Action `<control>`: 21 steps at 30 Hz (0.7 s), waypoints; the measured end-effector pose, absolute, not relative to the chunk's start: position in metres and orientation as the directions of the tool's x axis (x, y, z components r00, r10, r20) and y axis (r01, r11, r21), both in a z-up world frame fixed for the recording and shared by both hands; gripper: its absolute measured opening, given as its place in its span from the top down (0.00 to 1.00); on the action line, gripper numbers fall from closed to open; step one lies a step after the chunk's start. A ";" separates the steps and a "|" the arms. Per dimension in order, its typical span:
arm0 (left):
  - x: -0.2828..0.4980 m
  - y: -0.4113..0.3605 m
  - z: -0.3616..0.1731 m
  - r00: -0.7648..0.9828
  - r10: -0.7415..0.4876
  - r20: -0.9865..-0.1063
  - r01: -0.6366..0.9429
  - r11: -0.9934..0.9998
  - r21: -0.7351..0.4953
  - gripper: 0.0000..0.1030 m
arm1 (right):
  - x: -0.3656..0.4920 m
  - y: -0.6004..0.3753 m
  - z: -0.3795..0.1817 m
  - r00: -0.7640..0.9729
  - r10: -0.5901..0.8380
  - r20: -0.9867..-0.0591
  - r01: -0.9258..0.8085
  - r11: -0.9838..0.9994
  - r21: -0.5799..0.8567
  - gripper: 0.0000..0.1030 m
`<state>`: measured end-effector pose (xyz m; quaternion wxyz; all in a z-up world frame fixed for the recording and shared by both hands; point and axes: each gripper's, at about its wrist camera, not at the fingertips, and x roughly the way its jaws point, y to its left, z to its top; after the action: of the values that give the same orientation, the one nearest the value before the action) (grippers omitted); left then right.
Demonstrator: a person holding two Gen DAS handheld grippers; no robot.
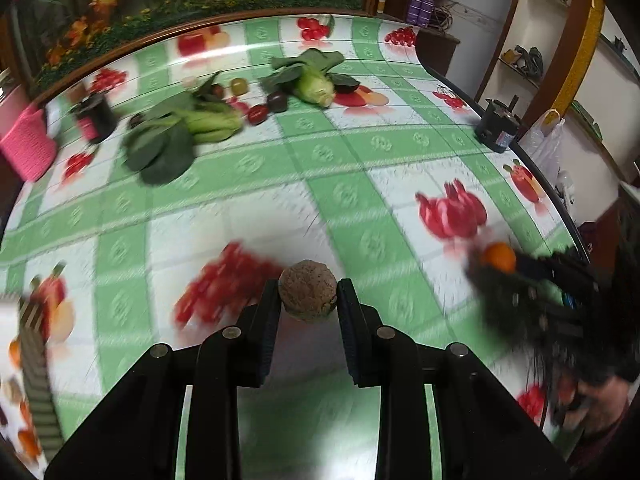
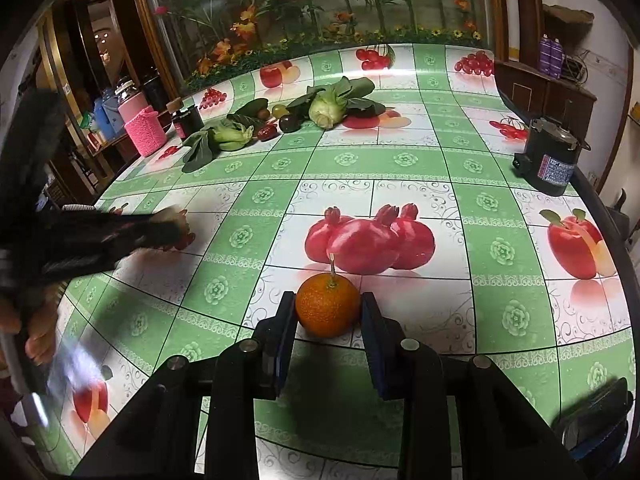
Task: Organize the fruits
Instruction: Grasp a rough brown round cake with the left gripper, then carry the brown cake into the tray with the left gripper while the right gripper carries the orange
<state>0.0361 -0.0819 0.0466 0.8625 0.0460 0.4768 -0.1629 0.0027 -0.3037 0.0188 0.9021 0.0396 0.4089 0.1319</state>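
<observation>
My left gripper [image 1: 308, 293] is shut on a rough brown round fruit [image 1: 306, 302], held above the fruit-print tablecloth [image 1: 360, 184]. The left wrist view is smeared by motion. My right gripper [image 2: 328, 309] is shut on an orange [image 2: 327, 312] with a short stem, low over the cloth near the front. That orange [image 1: 498, 257] and its gripper also show at the right of the left wrist view. Far back lie a dark plum [image 2: 289, 123], a red date [image 2: 267, 132] and a green fruit [image 2: 280, 111] between two leafy greens.
Bok choy [image 2: 328, 110] and another leafy bunch [image 2: 232, 136] lie at the back. A pink knitted basket [image 2: 145, 130] and a dark jar [image 2: 188, 120] stand at the back left edge. A black canister-like device [image 2: 550, 160] sits at the right edge.
</observation>
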 end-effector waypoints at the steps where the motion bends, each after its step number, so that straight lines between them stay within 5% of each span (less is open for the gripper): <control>1: 0.029 -0.074 0.049 0.496 -0.238 -0.835 0.316 0.945 -0.082 0.76 | 0.001 -0.302 0.021 0.634 0.267 -0.726 -0.205 0.963 0.175 0.68; 21: -0.051 0.093 0.080 0.573 -0.118 -0.811 0.112 0.992 -0.066 0.75 | -0.047 -0.141 0.070 0.570 0.446 -0.690 -0.492 0.858 0.148 0.69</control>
<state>-0.0511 0.0933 0.0800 0.8869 -0.0036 0.4574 -0.0649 -0.0465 -0.1412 0.0696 0.8855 -0.0304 0.3806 0.2649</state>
